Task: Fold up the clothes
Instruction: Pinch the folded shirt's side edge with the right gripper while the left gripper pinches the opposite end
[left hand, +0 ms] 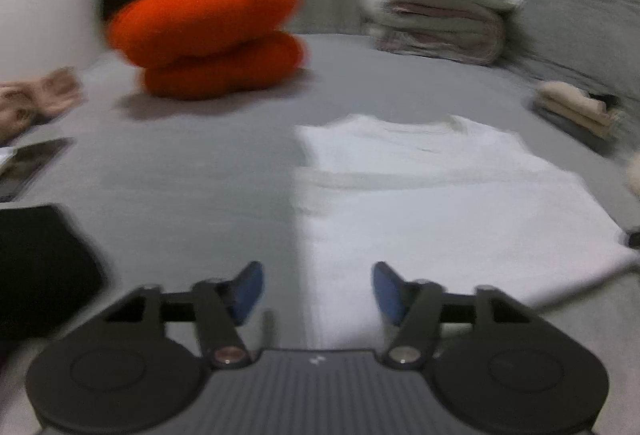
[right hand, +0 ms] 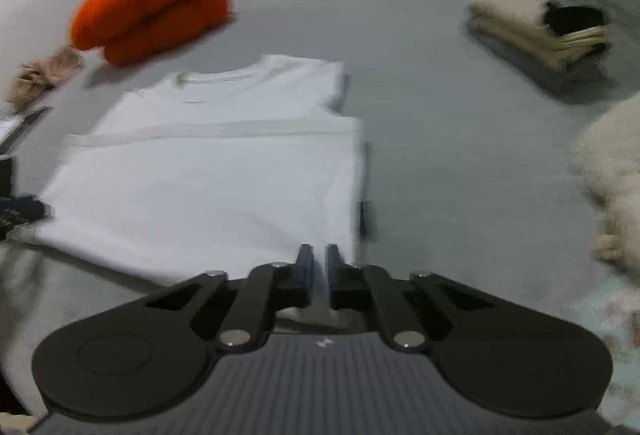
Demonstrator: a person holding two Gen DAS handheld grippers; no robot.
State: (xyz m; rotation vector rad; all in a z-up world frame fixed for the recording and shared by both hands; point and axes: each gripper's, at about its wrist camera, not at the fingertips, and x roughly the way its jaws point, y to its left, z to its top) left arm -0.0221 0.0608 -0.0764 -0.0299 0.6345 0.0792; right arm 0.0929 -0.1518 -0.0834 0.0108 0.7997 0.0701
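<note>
While both grippers hover, the shirt (right hand: 208, 171) lies flat on grey bed (right hand: 440, 115).
Left gripper (left hand: 318, 291) fingers wide over its left edge; right gripper (right hand: 318, 271) fingers narrow, empty, at its right corner.

Left gripper (left hand: 318, 287): matte black linkage arms, blue pads on the fingertips (left hand: 250, 289), round black discs either side, silver pivot screws, ribbed grey housing with a small white mark. Right gripper (right hand: 318, 269): same black arms, silver screws, ribbed grey body, dark blue pads.
</note>
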